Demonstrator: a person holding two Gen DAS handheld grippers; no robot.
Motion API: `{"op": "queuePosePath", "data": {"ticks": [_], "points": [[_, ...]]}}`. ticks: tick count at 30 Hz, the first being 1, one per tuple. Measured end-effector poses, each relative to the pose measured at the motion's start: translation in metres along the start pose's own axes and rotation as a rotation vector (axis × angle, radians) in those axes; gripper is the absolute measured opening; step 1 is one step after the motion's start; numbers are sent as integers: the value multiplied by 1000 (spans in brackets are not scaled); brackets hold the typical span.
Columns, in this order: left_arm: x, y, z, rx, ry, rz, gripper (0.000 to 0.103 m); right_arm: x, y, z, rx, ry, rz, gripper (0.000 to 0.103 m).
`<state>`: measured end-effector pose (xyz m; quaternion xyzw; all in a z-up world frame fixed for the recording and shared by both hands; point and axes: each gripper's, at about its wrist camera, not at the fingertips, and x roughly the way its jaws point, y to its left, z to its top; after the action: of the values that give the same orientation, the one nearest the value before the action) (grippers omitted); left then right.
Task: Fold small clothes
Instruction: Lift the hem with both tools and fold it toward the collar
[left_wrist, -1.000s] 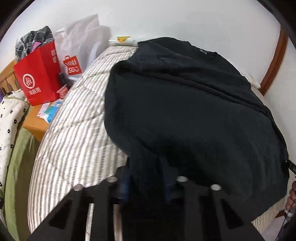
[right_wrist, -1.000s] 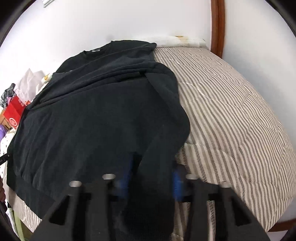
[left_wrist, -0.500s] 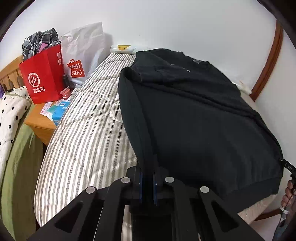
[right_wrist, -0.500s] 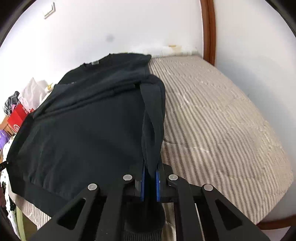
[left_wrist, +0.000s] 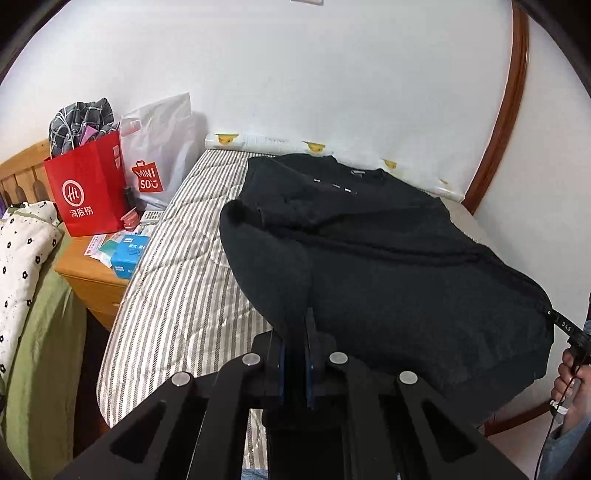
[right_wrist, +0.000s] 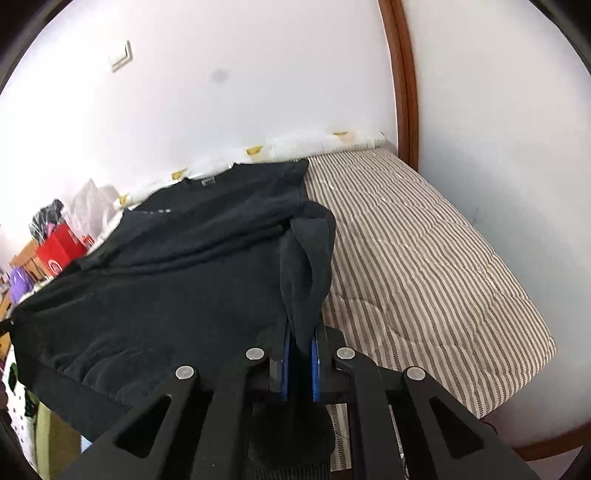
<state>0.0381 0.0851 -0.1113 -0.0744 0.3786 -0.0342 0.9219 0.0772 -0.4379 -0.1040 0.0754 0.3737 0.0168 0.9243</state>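
1. Looking ahead from both claws, the black sweatshirt (left_wrist: 388, 266) lies flat on the striped bed (right_wrist: 424, 258), collar at the far wall, hem nearest.
2. Left claw (left_wrist: 295, 354) is pressed together on a cuff.
3. Right claw (right_wrist: 300, 365) pinches the other sleeve end, same deal.

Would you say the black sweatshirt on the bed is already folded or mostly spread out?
Mostly spread out. The black sweatshirt lies flat across the striped mattress, collar showing, while left gripper and right gripper each pinch a raised sleeve.
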Motion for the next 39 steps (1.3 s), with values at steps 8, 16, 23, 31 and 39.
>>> {"op": "queuePosePath", "data": {"ticks": [8, 16, 23, 31, 39], "points": [[14, 17, 23, -64, -42, -25, 8, 2, 13, 35, 12, -63, 23, 8], [41, 22, 68, -75, -79, -20, 8, 37, 30, 89, -18, -104, 28, 8], [91, 28, 104, -87, -72, -5, 8, 90, 33, 130, -19, -90, 21, 9], [162, 33, 120, -93, 3, 33, 8, 167, 42, 151, -77, -49, -32, 9], [206, 40, 122, -91, 55, 41, 9, 229, 39, 153, -94, 41, -60, 9]]}}
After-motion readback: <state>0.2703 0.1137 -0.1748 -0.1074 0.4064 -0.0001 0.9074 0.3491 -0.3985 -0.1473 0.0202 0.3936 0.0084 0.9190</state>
